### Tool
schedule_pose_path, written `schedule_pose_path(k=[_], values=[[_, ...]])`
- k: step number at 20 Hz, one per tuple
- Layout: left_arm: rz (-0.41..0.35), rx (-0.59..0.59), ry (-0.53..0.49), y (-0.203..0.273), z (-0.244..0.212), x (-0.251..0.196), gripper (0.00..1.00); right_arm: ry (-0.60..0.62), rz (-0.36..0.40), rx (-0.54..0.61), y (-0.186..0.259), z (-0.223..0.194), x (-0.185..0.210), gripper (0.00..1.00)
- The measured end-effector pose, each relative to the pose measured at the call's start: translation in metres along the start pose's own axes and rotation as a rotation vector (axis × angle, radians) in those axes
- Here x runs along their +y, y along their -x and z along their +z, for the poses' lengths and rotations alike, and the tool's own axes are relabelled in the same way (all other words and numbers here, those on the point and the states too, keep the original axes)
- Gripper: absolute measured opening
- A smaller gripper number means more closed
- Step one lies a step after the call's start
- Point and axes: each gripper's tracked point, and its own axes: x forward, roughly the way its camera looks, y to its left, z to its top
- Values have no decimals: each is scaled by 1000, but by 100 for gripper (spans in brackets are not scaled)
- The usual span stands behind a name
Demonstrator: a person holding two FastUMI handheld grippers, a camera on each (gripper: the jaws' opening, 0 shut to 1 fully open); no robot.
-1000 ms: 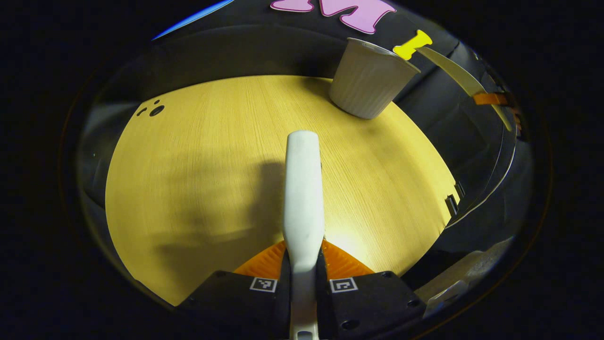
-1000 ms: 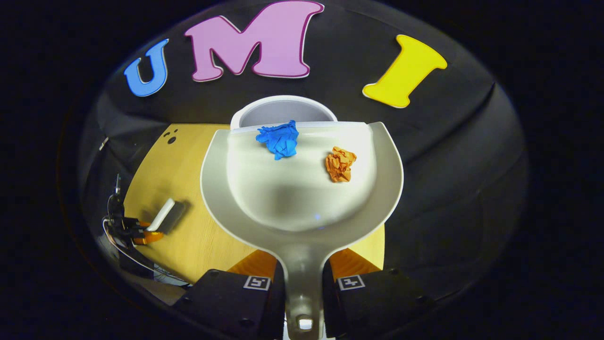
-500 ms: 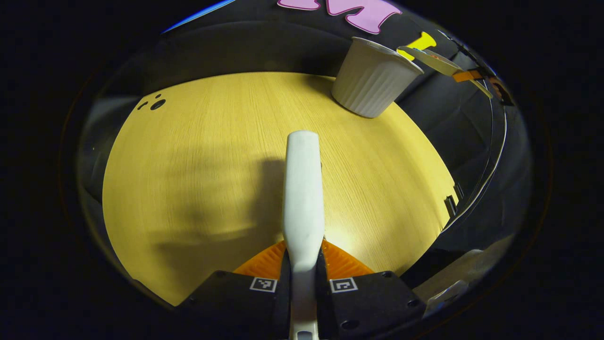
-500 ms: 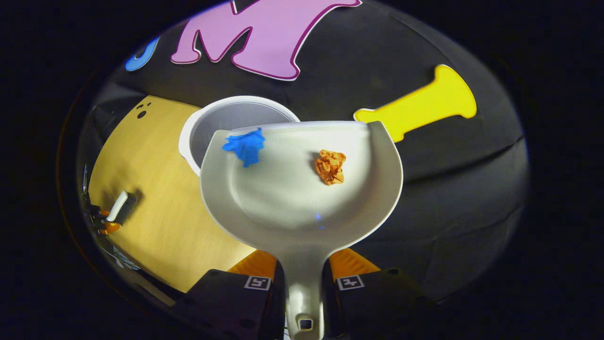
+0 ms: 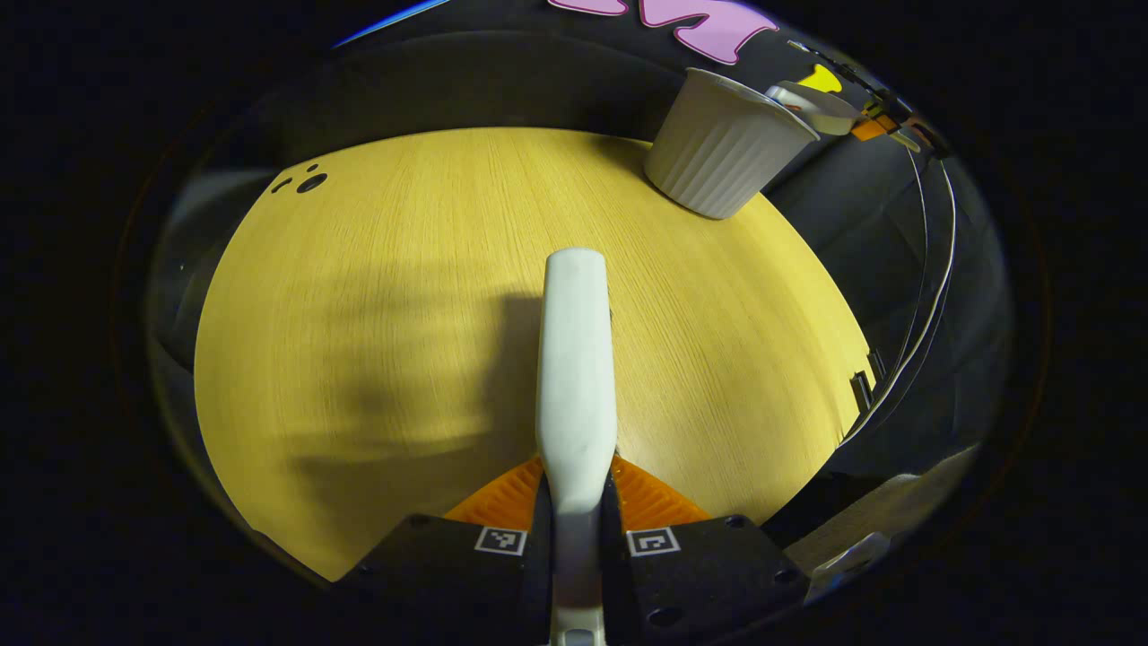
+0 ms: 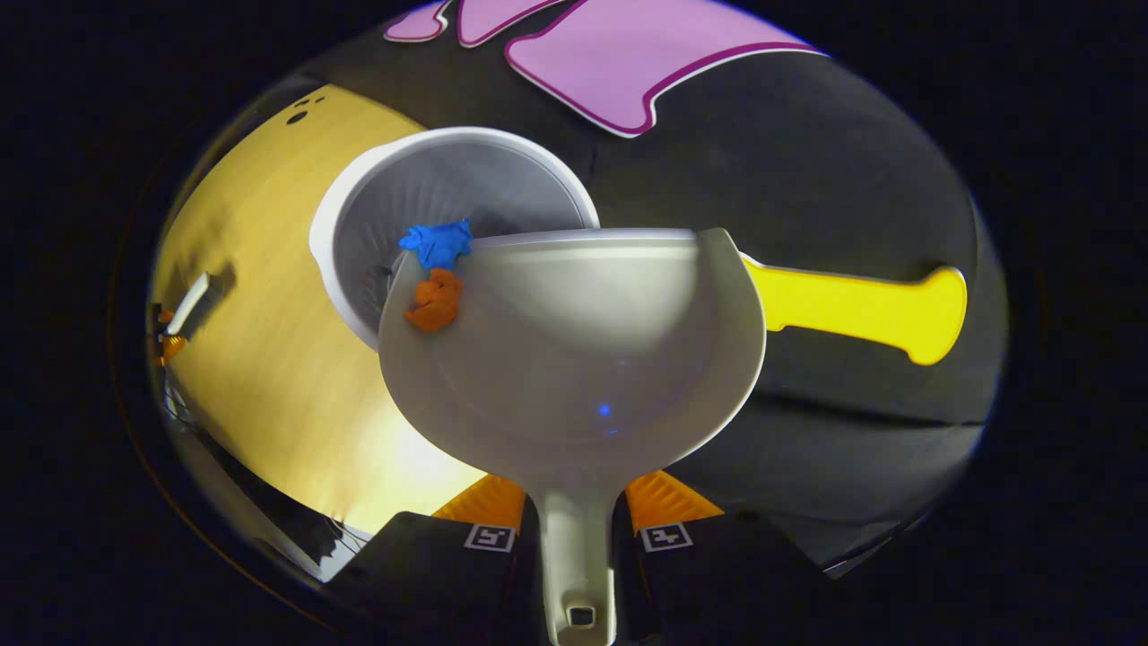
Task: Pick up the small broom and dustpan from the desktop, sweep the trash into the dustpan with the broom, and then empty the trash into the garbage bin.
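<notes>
Dustpan point(image 6: 574, 359) handle is clamped between the jaws of my right gripper point(image 6: 578, 538), pan rolled toward its left corner over the garbage bin point(image 6: 448, 233). Blue paper wad point(image 6: 437, 244) sits at that corner lip, overhanging the bin's mouth; orange wad point(image 6: 437, 301) rests just below it against the pan's side wall, touching the rim edge. Left gripper point(image 5: 577, 538) has its jaws closed on the broom point(image 5: 576, 359) handle, held over the bare desk point(image 5: 377, 296); the bin shows at the desk's far right edge point(image 5: 722, 157) with the pan's lip above it.

Risks as I judge them:
- Orange wad is close to the pan's side rim, not the front lip. More roll could send it over the side, onto the desk beside the bin.
- The pan corner only partly overlaps the bin mouth; any drift toward me puts the drop outside.
- Light paper may bounce off the ribbed inner wall.
- Pan lip nudging the bin rim could tip or shove the bin, which stands near the desk's edge.
</notes>
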Motion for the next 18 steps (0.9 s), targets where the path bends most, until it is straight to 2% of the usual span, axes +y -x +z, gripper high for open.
schedule_pose_path(k=[4,11,13,18], values=[[1,8,4,-1,0,0,26,86,1,52,4,11,-3,36],[6,16,-8,0,1,1,26,109,4,40,6,23,-1,36],[10,20,-12,-1,1,1,26,89,9,24,6,22,-1,33],[33,19,-20,1,2,3,26,-49,55,-80,20,13,-4,38]])
